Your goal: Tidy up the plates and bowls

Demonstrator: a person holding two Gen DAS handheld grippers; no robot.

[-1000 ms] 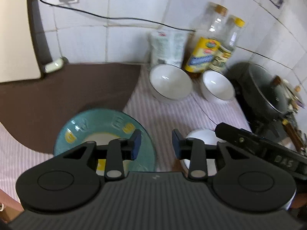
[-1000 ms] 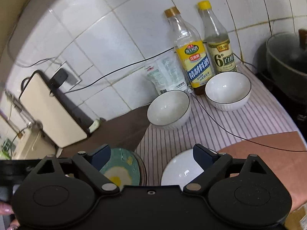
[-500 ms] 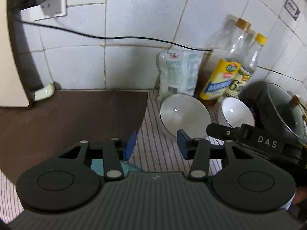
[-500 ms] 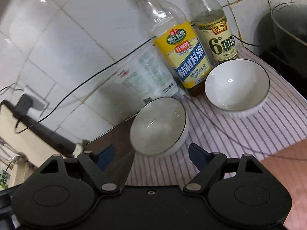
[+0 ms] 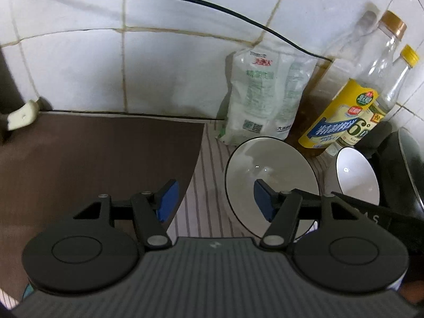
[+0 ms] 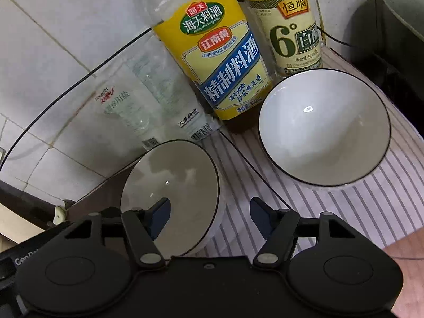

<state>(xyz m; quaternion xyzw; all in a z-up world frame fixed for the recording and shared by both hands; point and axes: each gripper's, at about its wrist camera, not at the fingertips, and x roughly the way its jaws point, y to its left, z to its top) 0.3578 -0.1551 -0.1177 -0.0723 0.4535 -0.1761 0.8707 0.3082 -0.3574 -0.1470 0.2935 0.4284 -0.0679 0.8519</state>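
Two white bowls with thin dark rims stand on a striped cloth near the tiled wall. My left gripper (image 5: 214, 201) straddles the left wall of the nearer bowl (image 5: 270, 164): its right blue pad is inside the bowl and its left pad is outside. Its jaws are opening and do not press the rim. My right gripper (image 6: 210, 216) straddles the right wall of the same bowl (image 6: 172, 177), left pad inside, right pad over the cloth. Its jaws are closing and stand apart from the wall. The second bowl (image 6: 324, 127) (image 5: 356, 175) sits free to the right.
Behind the bowls stand a yellow-labelled bottle (image 6: 220, 61), a vinegar bottle (image 6: 288, 31) and a salt bag (image 5: 262, 98). A black cable (image 6: 246, 156) crosses the striped cloth (image 6: 371, 206). A dark pot (image 5: 408, 164) is at the right, a brown mat (image 5: 92, 159) at the left.
Both grippers have moved forward and down to the nearer bowl by the wall. The teal plate and white plate have dropped out of view. The left jaws have widened and the right jaws have narrowed.
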